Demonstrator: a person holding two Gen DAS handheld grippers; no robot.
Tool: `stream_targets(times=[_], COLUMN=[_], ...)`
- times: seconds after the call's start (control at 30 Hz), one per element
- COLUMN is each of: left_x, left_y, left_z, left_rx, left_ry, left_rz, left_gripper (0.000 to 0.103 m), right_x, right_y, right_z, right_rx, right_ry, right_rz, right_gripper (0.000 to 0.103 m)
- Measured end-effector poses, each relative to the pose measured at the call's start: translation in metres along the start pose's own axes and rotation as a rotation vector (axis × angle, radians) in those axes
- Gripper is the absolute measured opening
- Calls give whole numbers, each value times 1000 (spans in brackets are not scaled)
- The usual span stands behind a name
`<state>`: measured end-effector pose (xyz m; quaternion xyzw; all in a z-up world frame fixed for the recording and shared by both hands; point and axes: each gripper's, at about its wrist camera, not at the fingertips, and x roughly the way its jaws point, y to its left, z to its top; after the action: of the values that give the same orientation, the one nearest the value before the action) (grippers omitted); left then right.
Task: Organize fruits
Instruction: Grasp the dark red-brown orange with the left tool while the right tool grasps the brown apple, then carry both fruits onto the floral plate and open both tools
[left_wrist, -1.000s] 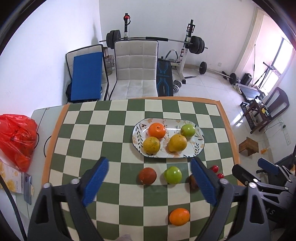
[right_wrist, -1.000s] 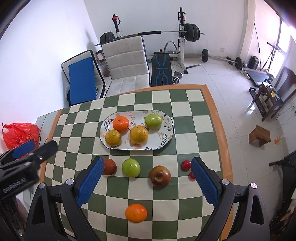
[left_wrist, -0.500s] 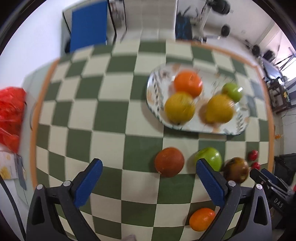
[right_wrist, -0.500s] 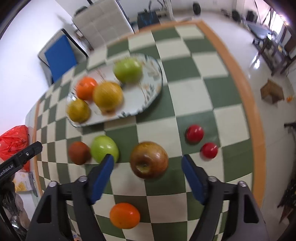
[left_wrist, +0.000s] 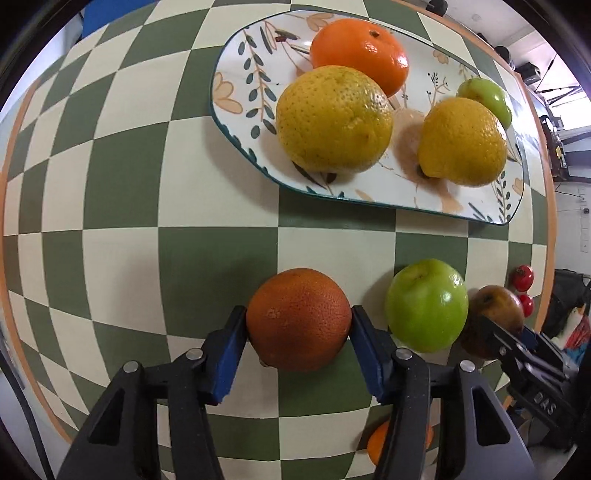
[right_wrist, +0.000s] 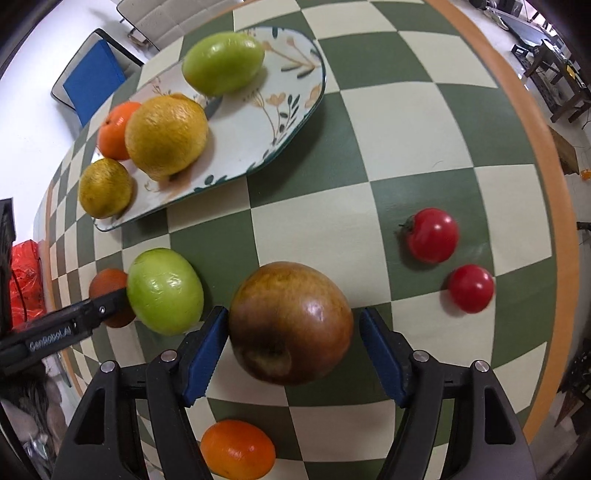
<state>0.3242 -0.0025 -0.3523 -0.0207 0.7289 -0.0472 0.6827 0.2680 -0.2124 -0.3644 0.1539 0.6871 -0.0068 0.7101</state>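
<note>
My left gripper (left_wrist: 298, 325) is shut on a dark reddish orange (left_wrist: 298, 319) that rests on the checkered table (left_wrist: 122, 206). My right gripper (right_wrist: 291, 332) straddles a brown-red apple (right_wrist: 291, 322); the left pad touches it, and a small gap shows at the right pad. A floral plate (left_wrist: 236, 92) holds an orange, two yellow citrus fruits and a green apple. A green apple (left_wrist: 426, 304) lies between the two grippers. A small orange (right_wrist: 238, 450) lies near the front edge.
Two red tomatoes (right_wrist: 432, 234) (right_wrist: 471, 288) lie right of the brown apple, near the table's orange rim (right_wrist: 554, 184). A red bag (right_wrist: 24, 280) sits off the table's left side. Chairs stand beyond the far edge.
Both grippers dropped from high above the table down to the fruit. The left one closed on the dark orange. The right one narrowed around the brown apple.
</note>
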Motion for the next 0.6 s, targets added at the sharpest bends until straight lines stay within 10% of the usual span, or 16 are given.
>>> stream_targets(times=[0.6], left_x=[12], left_y=[4], left_z=[-70], left_rx=[-22], left_ry=[24], left_rz=[-16], left_gripper=[53], right_x=[19], right_y=[18], right_z=[-23], right_rx=[-69], right_ry=[85], right_rz=[-18], right_gripper=[70])
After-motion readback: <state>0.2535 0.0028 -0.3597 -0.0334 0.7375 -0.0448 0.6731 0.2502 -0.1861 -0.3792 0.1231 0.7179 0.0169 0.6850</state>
